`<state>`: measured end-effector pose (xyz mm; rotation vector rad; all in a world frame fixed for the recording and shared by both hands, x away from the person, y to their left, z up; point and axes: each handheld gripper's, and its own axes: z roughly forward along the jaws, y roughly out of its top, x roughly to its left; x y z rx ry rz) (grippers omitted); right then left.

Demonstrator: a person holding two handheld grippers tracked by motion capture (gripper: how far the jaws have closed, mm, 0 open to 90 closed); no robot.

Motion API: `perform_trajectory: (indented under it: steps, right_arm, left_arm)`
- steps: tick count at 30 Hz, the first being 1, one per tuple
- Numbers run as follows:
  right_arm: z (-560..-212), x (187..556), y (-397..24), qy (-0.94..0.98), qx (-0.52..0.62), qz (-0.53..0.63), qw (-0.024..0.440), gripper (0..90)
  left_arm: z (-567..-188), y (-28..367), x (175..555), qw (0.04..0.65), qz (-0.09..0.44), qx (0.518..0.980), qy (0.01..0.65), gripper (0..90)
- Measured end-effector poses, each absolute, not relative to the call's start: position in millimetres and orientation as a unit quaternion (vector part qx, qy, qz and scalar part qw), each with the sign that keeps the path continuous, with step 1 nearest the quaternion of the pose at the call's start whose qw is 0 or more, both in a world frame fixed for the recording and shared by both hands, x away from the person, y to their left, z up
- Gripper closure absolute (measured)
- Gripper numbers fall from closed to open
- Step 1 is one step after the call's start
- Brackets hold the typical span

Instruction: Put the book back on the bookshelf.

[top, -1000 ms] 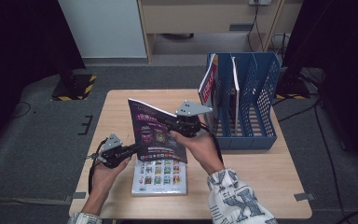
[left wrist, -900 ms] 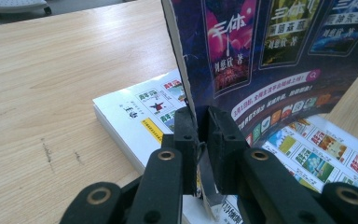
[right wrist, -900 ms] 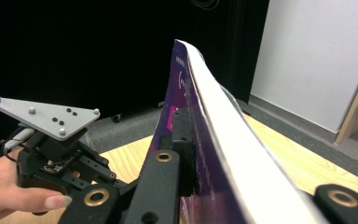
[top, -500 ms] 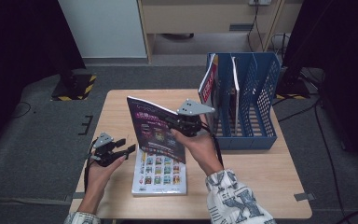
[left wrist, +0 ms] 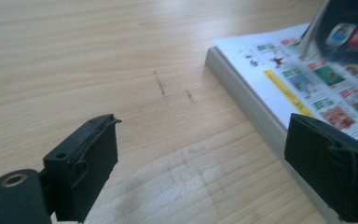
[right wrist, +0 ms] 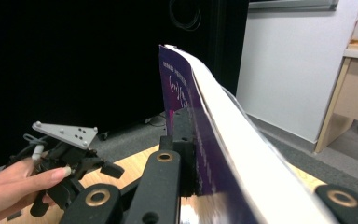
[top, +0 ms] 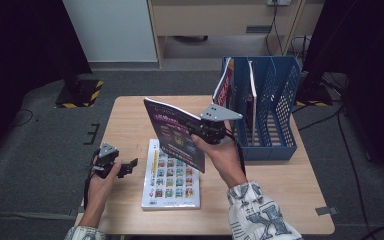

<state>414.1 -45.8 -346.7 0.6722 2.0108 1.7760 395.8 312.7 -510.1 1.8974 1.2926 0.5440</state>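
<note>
The right tongs [top: 211, 134] are clamped on the purple magazine [top: 175, 132], which is held upright in the air above the middle of the counter [top: 130, 112]; in the right gripper view the magazine [right wrist: 205, 140] is cut off at the bottom edge and its cover text is too blurred to read. The left tongs [top: 130, 165] stand apart with nothing between them, just off the counter's left edge, and their jaws have just been opening. A second magazine [top: 172, 177], white with small coloured pictures, lies flat near the front edge, partly hidden behind the purple one. The blue file rack [top: 280, 100] stands at the right edge; two more magazines [top: 225, 85] stand in it, mostly hidden by its walls. So four magazines are counted, one rack and two tongs.
</note>
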Motion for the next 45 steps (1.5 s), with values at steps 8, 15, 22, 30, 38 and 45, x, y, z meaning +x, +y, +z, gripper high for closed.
perform_trajectory:
  steps: [8,15,22,30,38,45]
  right_arm:
    - [-341,408,-62,0.707,0.247,0.634,0.192,84.0]
    - [-342,399,-75,0.701,0.252,0.638,0.192,84.0]
    - [-344,396,-85,0.701,0.259,0.635,0.195,84.0]
    - [-345,389,-98,0.702,0.261,0.633,0.197,84.0]
    - [-348,377,-119,0.7,0.271,0.628,0.205,84.0]
    - [-350,369,-133,0.696,0.273,0.631,0.205,84.0]
  left_arm:
    - [-520,313,399,0.341,0.216,0.752,0.522,4.6]
    - [-527,311,400,0.32,0.215,0.763,0.518,4.5]
    - [-530,308,401,0.324,0.207,0.766,0.515,4.5]
    - [-534,304,402,0.308,0.207,0.778,0.508,4.6]
    - [-537,303,400,0.316,0.21,0.776,0.504,2.1]
    - [-537,302,400,0.315,0.21,0.775,0.505,1.7]
